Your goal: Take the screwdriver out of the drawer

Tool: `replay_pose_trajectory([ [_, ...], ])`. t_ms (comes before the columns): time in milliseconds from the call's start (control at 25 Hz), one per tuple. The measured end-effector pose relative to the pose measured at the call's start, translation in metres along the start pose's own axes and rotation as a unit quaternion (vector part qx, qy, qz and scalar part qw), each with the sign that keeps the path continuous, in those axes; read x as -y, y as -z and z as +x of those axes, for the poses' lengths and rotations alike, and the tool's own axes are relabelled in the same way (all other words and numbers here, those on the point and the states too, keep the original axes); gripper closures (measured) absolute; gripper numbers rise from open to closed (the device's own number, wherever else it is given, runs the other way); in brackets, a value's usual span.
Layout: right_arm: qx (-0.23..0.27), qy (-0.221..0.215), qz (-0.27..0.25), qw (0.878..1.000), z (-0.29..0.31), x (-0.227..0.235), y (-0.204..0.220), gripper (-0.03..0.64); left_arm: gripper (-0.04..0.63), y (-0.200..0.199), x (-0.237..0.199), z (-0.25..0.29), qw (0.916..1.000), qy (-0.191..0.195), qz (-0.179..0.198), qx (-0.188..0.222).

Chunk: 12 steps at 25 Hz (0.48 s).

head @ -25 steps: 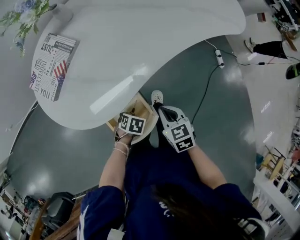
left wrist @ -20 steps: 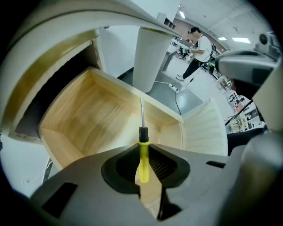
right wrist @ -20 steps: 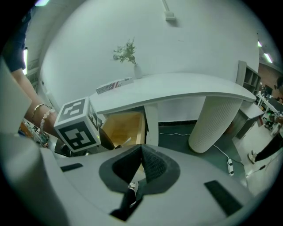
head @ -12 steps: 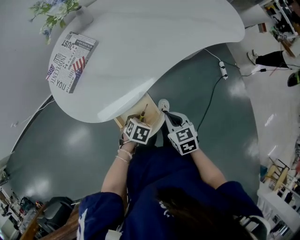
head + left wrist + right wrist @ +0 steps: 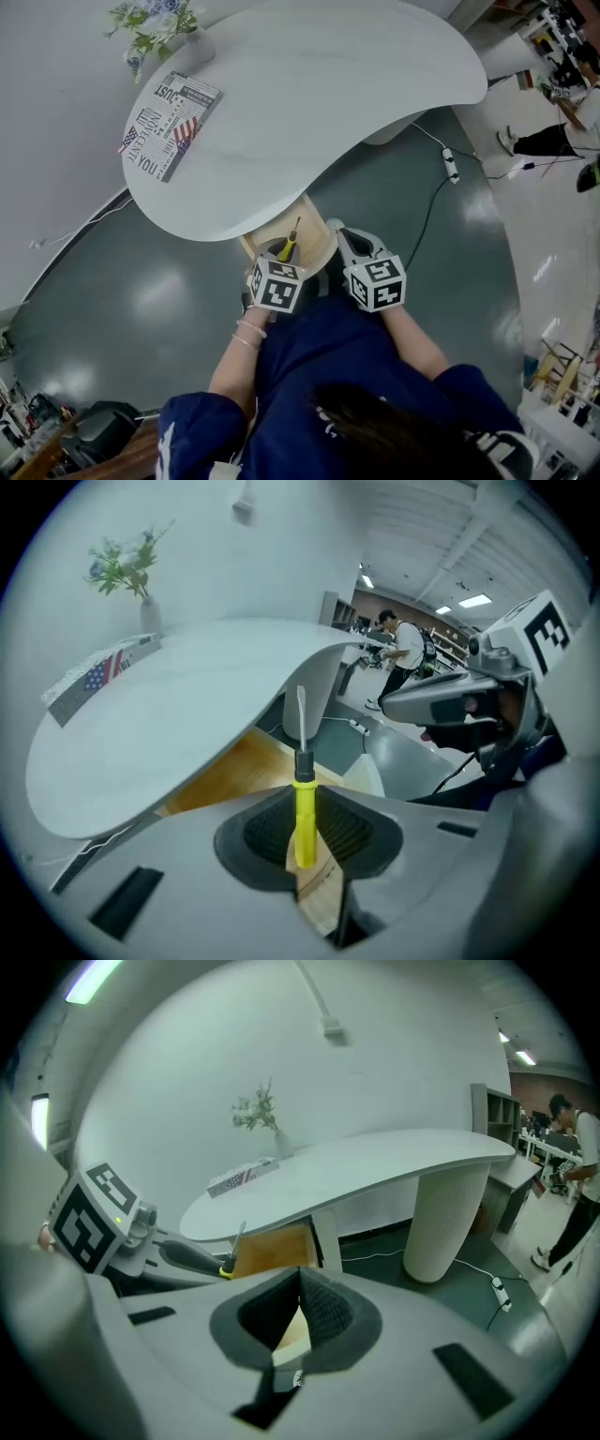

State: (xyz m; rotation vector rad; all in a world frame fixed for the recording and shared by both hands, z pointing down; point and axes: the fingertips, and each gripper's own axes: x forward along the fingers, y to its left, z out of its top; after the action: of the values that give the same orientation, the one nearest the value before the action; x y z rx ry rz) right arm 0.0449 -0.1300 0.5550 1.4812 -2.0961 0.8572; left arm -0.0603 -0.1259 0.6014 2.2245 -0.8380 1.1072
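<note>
Screwdriver (image 5: 305, 822): yellow handle, black collar, thin steel shaft. Upright, handle clamped in left tongs (image 5: 306, 801), above open wood drawer (image 5: 317, 246) under white desk (image 5: 309, 103). Right tongs (image 5: 300, 1283) closed, empty.

1. screwdriver (image 5: 302, 794): yellow handle, black collar, slim metal shaft; upright, tip up, handle clamped between the left gripper's (image 5: 302, 832) pads, over the drawer
2. drawer (image 5: 317, 239): light wood, standing open under the white table's (image 5: 309, 103) edge

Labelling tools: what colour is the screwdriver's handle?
Yellow, with a black collar; the screwdriver shows best in the left gripper view.
</note>
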Motion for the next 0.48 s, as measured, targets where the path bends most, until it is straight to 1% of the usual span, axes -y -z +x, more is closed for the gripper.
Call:
replay_pose_trajectory([
  [80, 0.010, -0.005, -0.002, 1.000, -0.002, -0.003, -0.005, 0.609, 0.529, -0.005, -0.002, -0.012, 0.9996, -0.007, -0.016, 0.024],
  [160, 0.021, -0.009, -0.003, 1.000, -0.005, -0.008, -0.009, 0.609, 0.529, -0.011, -0.006, -0.026, 0.9982, -0.020, -0.024, 0.052],
  [280, 0.039, -0.011, -0.010, 0.999, -0.008, -0.014, -0.018, 0.609, 0.529, -0.021, -0.019, -0.052, 0.9932, -0.044, -0.044, 0.098],
  [360, 0.050, -0.015, -0.016, 0.999, -0.009, -0.020, -0.025, 0.611, 0.529, -0.027, -0.029, -0.070, 0.9870, -0.059, -0.069, 0.133],
  [480, 0.066, -0.020, -0.029, 0.997, -0.015, -0.025, -0.037, 0.609, 0.529, -0.033, -0.042, -0.095, 0.9729, -0.078, -0.111, 0.187],
])
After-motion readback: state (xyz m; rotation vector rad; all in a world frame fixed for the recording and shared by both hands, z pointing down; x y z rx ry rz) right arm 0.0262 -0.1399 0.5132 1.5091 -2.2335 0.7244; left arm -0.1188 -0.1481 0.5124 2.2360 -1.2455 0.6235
